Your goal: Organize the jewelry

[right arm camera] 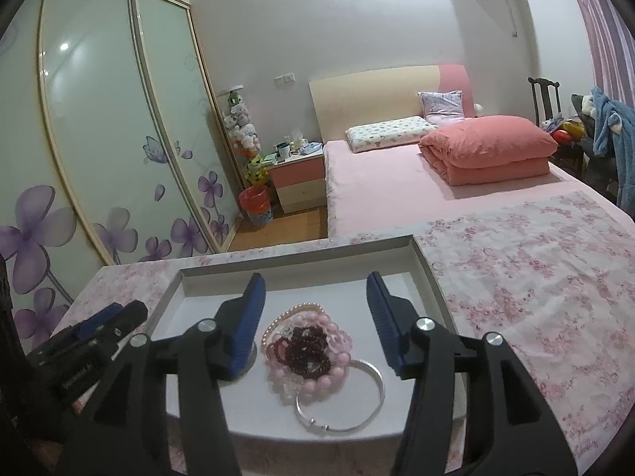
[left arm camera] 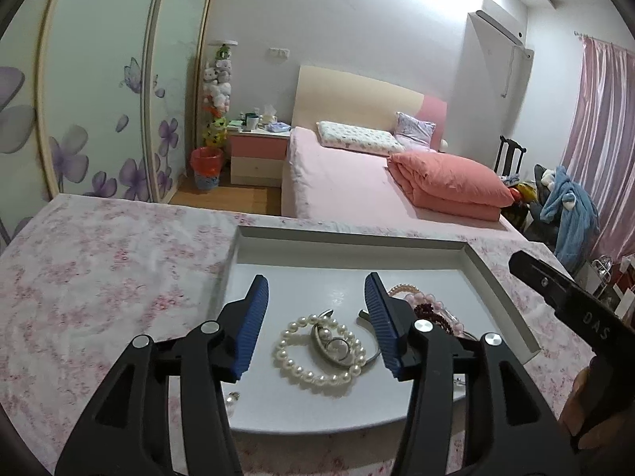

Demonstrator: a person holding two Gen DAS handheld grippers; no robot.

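Observation:
A shallow white tray (left arm camera: 496,289) lies on a floral pink cloth. In the left wrist view a white pearl bracelet (left arm camera: 317,353) with silver rings inside it rests on the tray floor. My left gripper (left arm camera: 317,297) hovers over it, open, blue pads apart with nothing between them. In the right wrist view a heap of pink bead bracelets (right arm camera: 333,361) and dark red beads (right arm camera: 307,351) sits in the tray (right arm camera: 428,277), with a silver bangle (right arm camera: 345,404) in front. My right gripper (right arm camera: 315,301) is open above the heap, touching nothing.
The floral cloth (left arm camera: 99,277) covers the surface around the tray. A small earring-like piece (left arm camera: 232,397) lies on the cloth left of the tray. Beyond stand a pink bed (left arm camera: 357,182), a nightstand (left arm camera: 258,154) and a sliding wardrobe (right arm camera: 99,119). The other gripper (left arm camera: 563,297) shows at the right edge.

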